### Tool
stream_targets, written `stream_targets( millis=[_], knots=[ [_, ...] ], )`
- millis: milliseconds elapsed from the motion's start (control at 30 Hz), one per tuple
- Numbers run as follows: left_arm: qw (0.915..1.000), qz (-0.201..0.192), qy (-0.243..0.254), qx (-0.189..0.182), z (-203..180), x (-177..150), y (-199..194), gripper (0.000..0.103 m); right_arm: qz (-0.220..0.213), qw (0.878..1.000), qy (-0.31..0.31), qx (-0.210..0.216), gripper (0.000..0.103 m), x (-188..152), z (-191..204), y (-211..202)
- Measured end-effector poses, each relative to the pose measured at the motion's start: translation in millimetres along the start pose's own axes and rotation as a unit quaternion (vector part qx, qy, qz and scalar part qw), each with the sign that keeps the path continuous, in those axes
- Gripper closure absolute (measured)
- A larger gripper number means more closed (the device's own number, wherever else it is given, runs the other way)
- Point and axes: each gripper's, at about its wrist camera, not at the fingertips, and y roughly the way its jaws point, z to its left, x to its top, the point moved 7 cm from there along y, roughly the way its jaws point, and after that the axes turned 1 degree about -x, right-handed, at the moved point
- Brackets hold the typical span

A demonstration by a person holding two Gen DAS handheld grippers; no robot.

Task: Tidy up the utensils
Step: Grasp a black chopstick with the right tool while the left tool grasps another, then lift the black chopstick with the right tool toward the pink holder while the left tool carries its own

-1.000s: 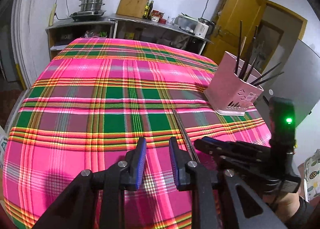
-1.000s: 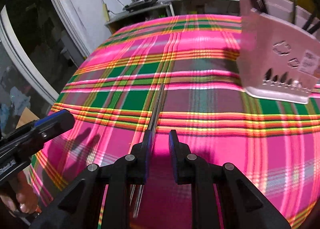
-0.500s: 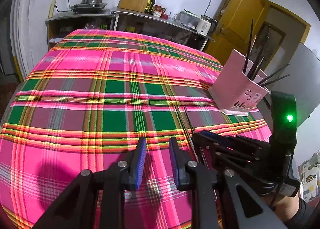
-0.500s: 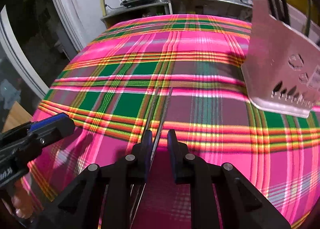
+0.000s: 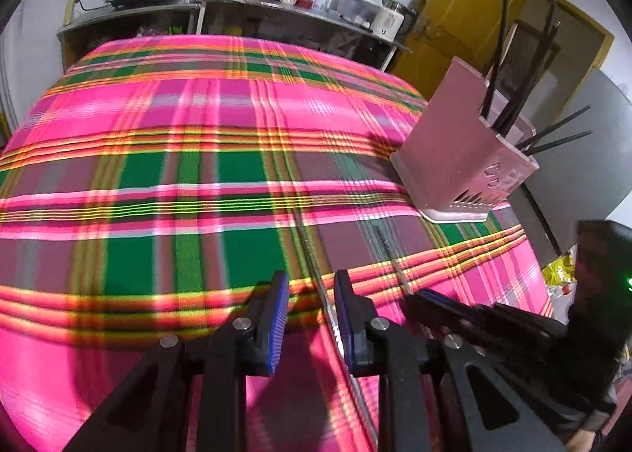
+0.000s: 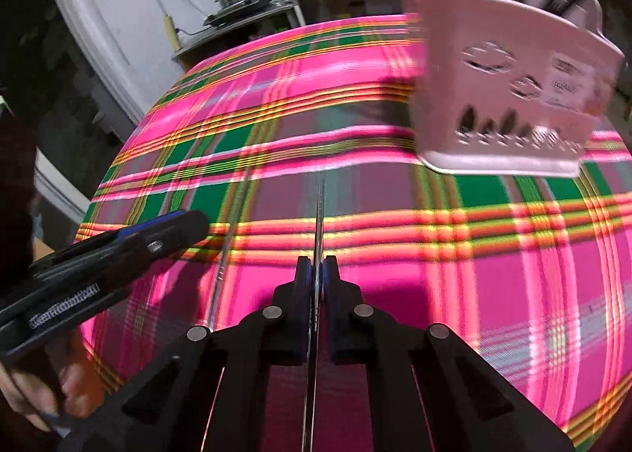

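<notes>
Right claw [image 6: 316,274] tilted down, apparently pinching chopstick [image 6: 319,215].

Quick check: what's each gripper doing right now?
Left gripper: open, a chopstick between its fingers, not gripped.
Right gripper: shut on a chopstick.

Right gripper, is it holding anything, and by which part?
Yes: the right gripper is shut on a thin metal chopstick, gripped partway along its shaft.

Both wrist cams near, down-angled; share tablecloth [image 5: 197,183].
</notes>
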Motion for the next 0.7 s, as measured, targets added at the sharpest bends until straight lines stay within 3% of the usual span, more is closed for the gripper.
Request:
stream_targets(
  millis=[133,233,467,700],
  knots=[
    [0.9996,0.005,0.019,0.019,-9.0,-1.4,14.7,0.080,0.000,1.000,0.016,-0.003,0.097,-3.2,-12.3,-6.5],
    [0.9983,0.003,0.039,0.044,-9.6,-1.7,16.5,0.095,-0.001,1.000,0.030,-0.006,0.097,-5.8,-21.0,-11.7],
    [0.9988,0.011,0.038,0.030,1.8,-17.6,0.9,0.098,0.002,0.998,0.063,-0.005,0.097,-13.9,-38.3,-21.2],
    [0.9986,0.020,0.036,0.034,10.6,-28.9,-11.9,0.097,0.012,0.999,0.048,-0.008,0.093,-7.2,-35.2,-19.3]
  ],
)
